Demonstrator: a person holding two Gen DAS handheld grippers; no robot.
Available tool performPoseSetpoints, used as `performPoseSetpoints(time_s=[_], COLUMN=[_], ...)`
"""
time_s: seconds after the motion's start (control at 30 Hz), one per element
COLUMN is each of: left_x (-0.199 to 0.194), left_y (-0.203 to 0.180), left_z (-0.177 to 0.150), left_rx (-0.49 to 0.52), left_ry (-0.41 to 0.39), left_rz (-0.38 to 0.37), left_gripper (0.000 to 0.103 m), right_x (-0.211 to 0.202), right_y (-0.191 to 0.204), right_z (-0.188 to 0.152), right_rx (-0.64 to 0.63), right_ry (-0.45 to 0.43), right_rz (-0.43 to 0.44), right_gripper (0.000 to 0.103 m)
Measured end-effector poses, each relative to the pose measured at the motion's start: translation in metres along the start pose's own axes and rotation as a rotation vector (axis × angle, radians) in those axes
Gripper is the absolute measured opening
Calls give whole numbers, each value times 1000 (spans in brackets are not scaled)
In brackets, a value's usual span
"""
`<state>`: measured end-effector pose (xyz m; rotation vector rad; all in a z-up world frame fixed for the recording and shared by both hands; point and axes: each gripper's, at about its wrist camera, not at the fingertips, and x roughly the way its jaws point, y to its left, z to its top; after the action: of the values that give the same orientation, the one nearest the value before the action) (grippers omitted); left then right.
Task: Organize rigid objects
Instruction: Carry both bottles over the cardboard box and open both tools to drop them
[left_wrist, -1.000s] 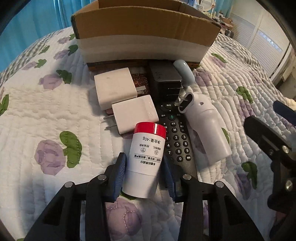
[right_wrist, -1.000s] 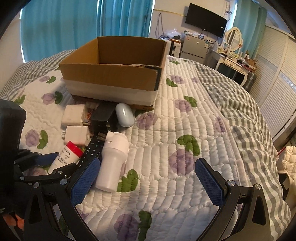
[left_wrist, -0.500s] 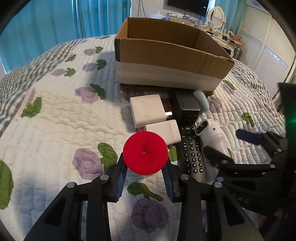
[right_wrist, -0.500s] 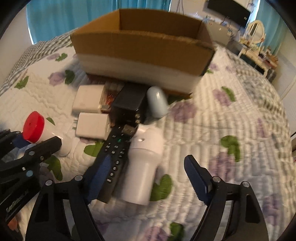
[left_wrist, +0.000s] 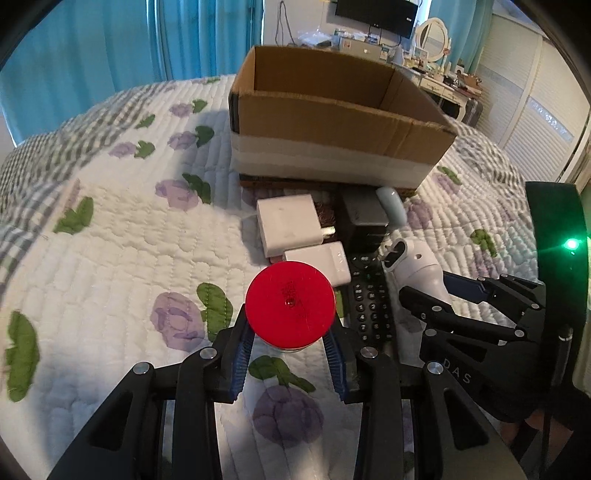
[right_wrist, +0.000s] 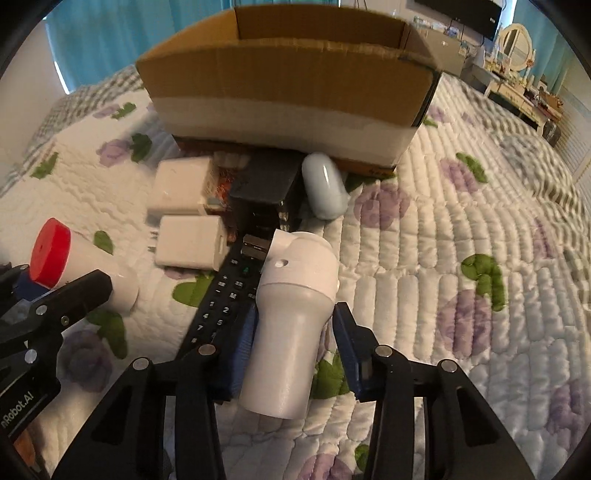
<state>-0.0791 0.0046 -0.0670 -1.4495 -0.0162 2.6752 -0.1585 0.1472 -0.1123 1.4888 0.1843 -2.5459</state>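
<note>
My left gripper is shut on a white jar with a red lid, held above the quilt; it also shows in the right wrist view. My right gripper has its jaws around a white bottle lying on the quilt; the left pad touches it, the right pad stands a little off. The bottle also shows in the left wrist view. An open cardboard box stands behind, and shows in the right wrist view too.
On the flowered quilt lie two white chargers, a black remote, a black adapter and a pale blue oval case. Furniture stands beyond the bed at right.
My left gripper has lifted the red-lidded jar off the quilt and tipped it upright. My right gripper has moved in around the white bottle and narrowed its jaws.
</note>
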Motion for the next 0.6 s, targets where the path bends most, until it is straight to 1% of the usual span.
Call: performPoseSetpoints(time_s=[0.2, 0.33, 0.47, 0.6], left_x=[-32, -50, -68, -81], left_y=[-11, -16, -19, -19], left_z=[13, 29, 59, 98], left_rx=[23, 34, 56, 64], left_ry=[-46, -72, -123, -150], left_rz=[-5, -25, -14, -53], left_gripper=[37, 37, 37, 37], right_x=[-39, -72, -107, -131], right_y=[3, 1, -4, -11], right_z=[4, 17, 36, 59], right_rx=[-31, -38, -56, -69], right_ry=[-83, -137, -198, -254], right_rz=[2, 23, 28, 24], right_gripper=[42, 42, 42, 42])
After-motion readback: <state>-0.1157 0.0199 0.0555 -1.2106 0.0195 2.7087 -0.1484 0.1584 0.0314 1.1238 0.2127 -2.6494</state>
